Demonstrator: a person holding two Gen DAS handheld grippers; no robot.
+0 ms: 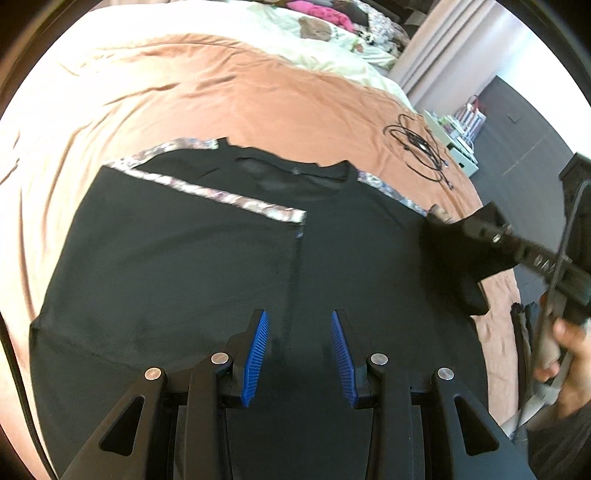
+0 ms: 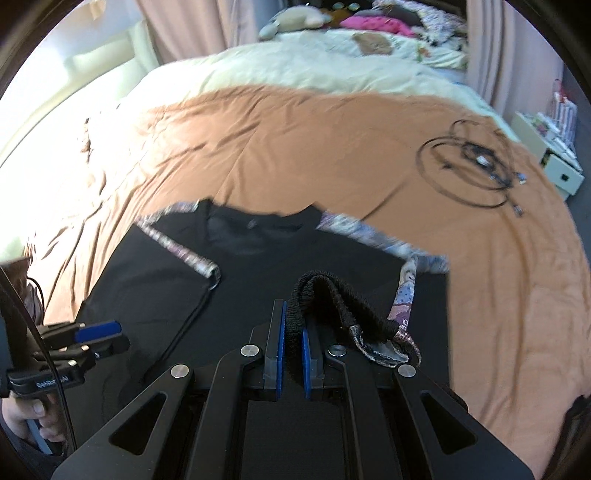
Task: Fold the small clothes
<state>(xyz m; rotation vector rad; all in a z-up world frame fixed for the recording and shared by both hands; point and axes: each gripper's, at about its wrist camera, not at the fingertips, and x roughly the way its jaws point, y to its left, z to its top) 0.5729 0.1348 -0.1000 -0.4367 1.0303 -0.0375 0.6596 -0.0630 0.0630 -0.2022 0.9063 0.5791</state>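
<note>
- A black T-shirt [image 1: 177, 266] with floral-print trim lies flat on an orange-brown bedspread [image 1: 258, 96], neck opening toward 12 o'clock in both wrist views.
- Its sleeve on the 9 o'clock side is already folded inward over the chest; the printed band [image 1: 221, 194] runs diagonally across the black cloth.
- The left gripper [image 1: 298, 345] hangs over the shirt's lower middle, its blue pads apart with nothing between them and only shirt fabric beneath.
- The right gripper [image 2: 293, 332] is clamped on the ribbed black cuff [image 2: 325, 291] of the other sleeve, lifted off the shirt at about 3 o'clock of the body; the printed trim [image 2: 402, 295] dangles beside the fingers.
- A hand [image 1: 565, 350] grips the right tool's handle at 3 o'clock in the left view.
- A coil of black cable [image 2: 476, 166] lies on the bedspread at 2 o'clock, well apart from the shirt.
- A cream duvet [image 2: 314, 62] and a pile of clothes [image 2: 380, 24] sit toward 12 o'clock.
</note>
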